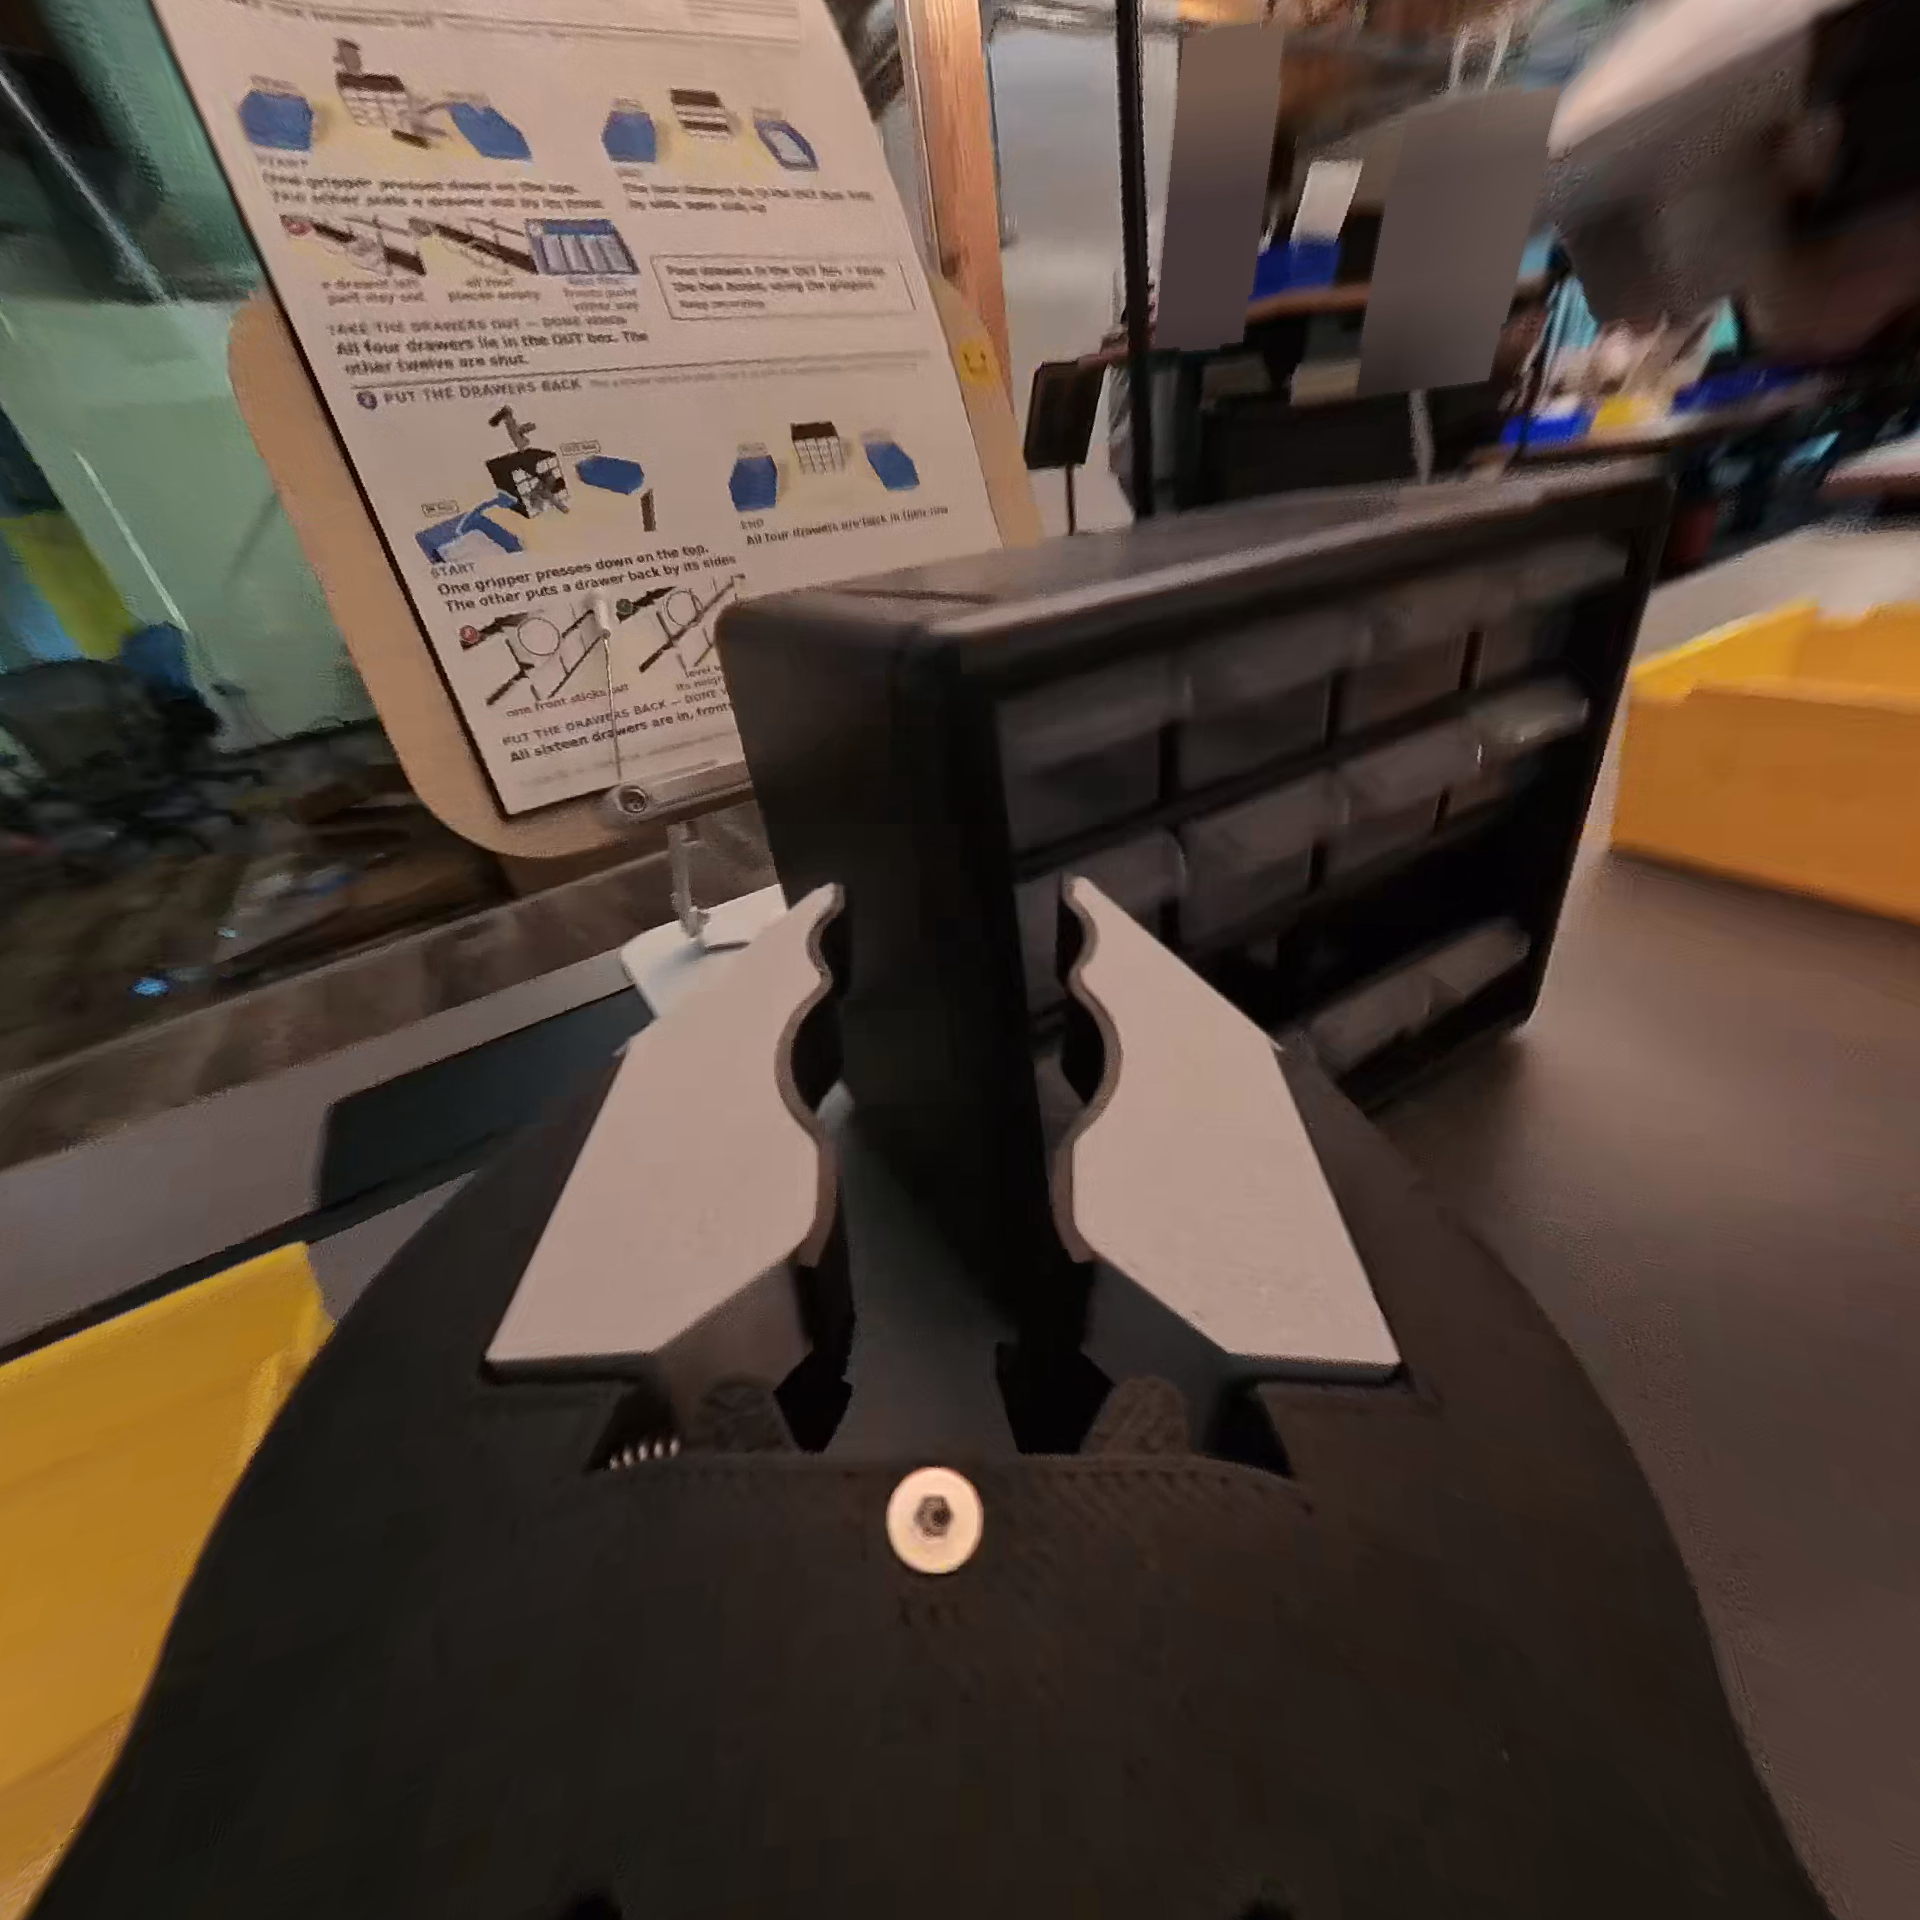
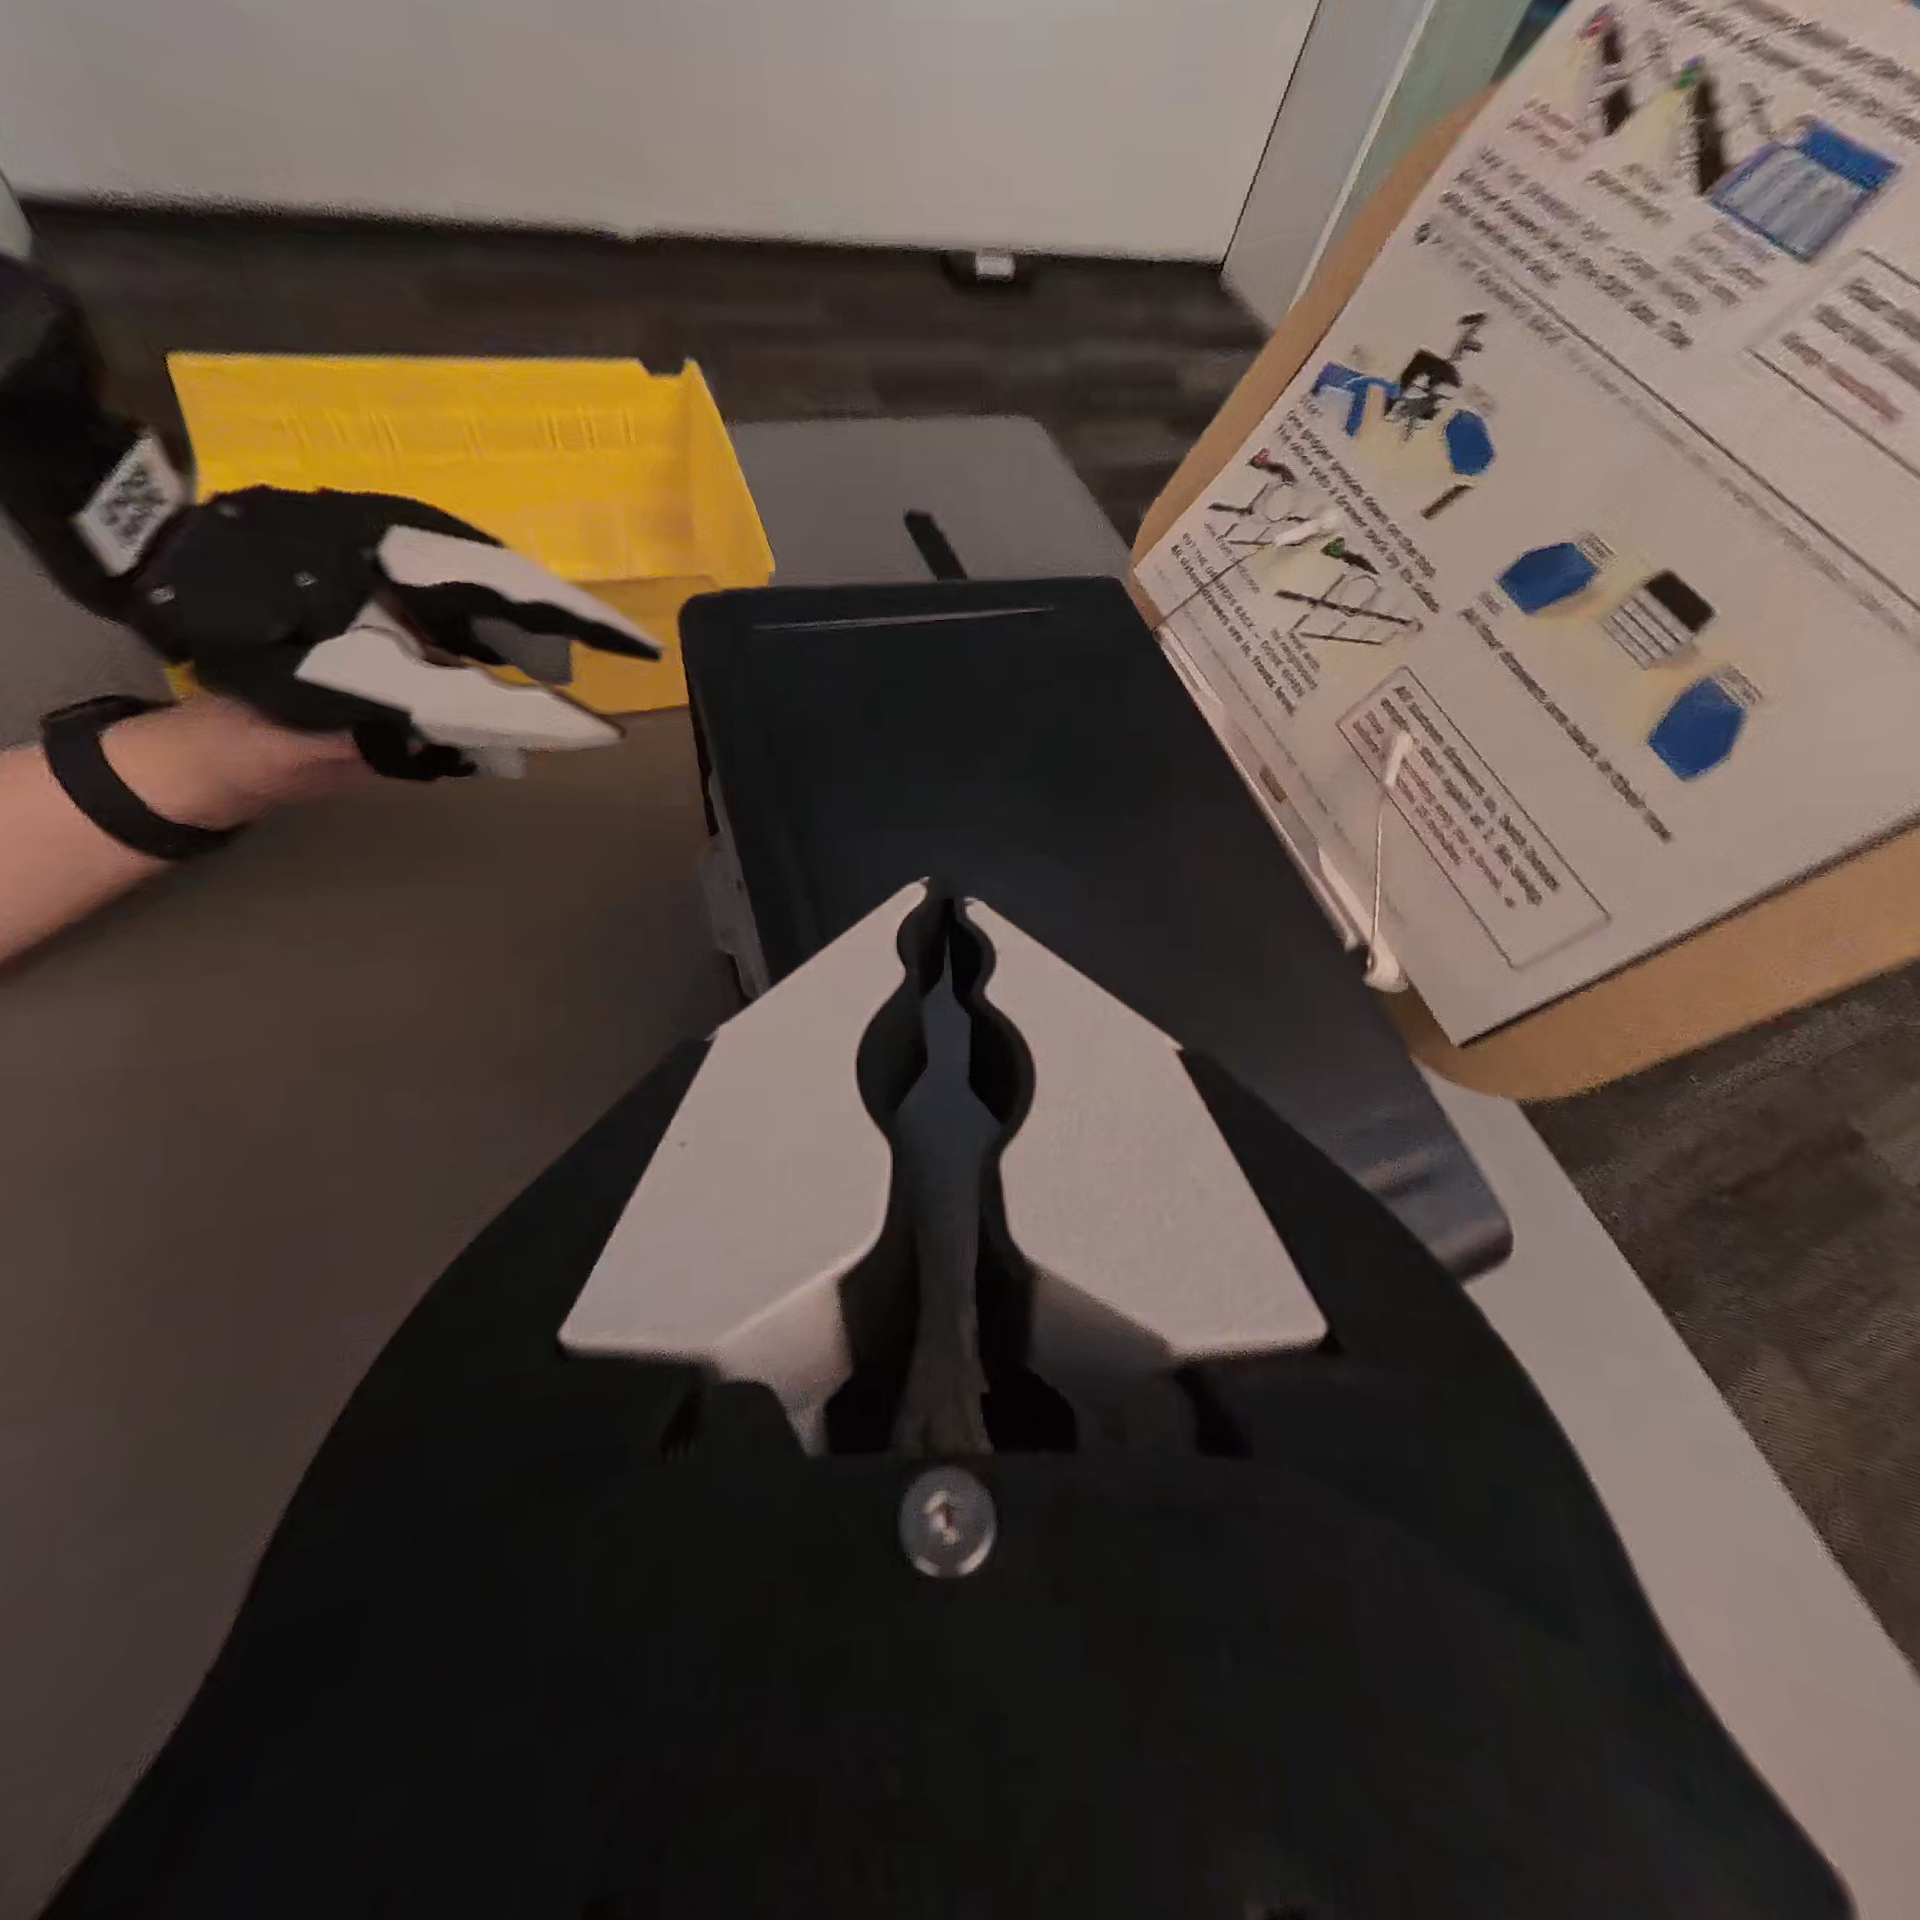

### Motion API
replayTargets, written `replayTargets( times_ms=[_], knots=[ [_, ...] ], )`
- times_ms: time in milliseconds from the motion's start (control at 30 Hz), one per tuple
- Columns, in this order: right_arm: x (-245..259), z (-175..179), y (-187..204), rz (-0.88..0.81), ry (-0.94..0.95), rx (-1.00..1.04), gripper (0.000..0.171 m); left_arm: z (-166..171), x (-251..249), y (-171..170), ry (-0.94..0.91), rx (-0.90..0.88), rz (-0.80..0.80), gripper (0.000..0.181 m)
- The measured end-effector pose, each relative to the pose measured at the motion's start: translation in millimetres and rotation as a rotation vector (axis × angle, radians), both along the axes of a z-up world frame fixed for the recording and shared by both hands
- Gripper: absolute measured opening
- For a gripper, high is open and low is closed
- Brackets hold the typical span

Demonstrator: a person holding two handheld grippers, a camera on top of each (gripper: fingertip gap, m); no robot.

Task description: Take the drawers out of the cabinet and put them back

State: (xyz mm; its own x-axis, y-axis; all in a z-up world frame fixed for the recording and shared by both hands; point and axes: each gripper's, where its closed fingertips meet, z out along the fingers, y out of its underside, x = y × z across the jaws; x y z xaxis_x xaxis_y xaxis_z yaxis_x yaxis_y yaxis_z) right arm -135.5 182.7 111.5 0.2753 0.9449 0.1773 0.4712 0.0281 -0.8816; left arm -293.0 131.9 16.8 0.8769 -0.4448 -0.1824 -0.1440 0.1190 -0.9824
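My left claw point(image 1: 951, 935) is spread wide with nothing in it, lined up on the near end of the black cabinet point(image 1: 1195, 727), which stands toward the back edge of the bench point(image 1: 1662, 1195). The drawers point(image 1: 1257, 717) I can see sit in their slots. My right claw point(image 2: 943, 899) is pinched nearly closed, empty, over the cabinet's top. A yellow bin point(image 2: 468, 457) sits at the bench's left end, another point(image 1: 1787, 748) on the right.

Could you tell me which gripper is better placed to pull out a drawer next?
Probably the left gripper: it is open beside the cabinet, facing its drawers. The right gripper is shut over the cabinet's top.
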Motion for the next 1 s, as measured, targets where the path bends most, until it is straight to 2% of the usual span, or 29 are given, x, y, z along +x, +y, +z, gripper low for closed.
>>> replayTargets(
  times_ms=[167, 333, 433, 500, 700, 767, 1000],
  knots=[
    [-47.6, -18.7, 7.8, 0.112, -0.190, -0.169, 0.000, -11.5, 31.6, -17.9, 0.171, 0.090, 0.019, 0.024],
    [-48.2, -45.3, 13.7, 0.098, -0.325, -0.204, 0.000, -48.9, 57.4, -17.3, 0.368, 0.025, 0.003, 0.022],
    [-46.9, -50.9, 11.1, 0.104, -0.365, -0.200, 0.000, -70.5, 71.6, -19.0, 0.453, -0.011, -0.031, 0.014],
    [-46.4, -51.2, 10.8, 0.100, -0.375, -0.185, 0.000, -75.9, 70.3, -13.4, 0.487, -0.017, 0.022, 0.012],
    [-46.2, -51.6, 11.1, 0.084, -0.392, -0.191, 0.000, -71.7, 43.9, 4.1, 0.380, -0.031, 0.164, 0.010],
    [-46.2, -51.6, 11.2, 0.079, -0.395, -0.196, 0.000, -66.5, 36.8, 8.3, 0.326, -0.032, 0.196, 0.002],
    [-46.1, -51.7, 11.5, 0.065, -0.396, -0.219, 0.000, -68.6, 39.4, 21.4, 0.360, -0.026, 0.243, 0.000]
  ],
)
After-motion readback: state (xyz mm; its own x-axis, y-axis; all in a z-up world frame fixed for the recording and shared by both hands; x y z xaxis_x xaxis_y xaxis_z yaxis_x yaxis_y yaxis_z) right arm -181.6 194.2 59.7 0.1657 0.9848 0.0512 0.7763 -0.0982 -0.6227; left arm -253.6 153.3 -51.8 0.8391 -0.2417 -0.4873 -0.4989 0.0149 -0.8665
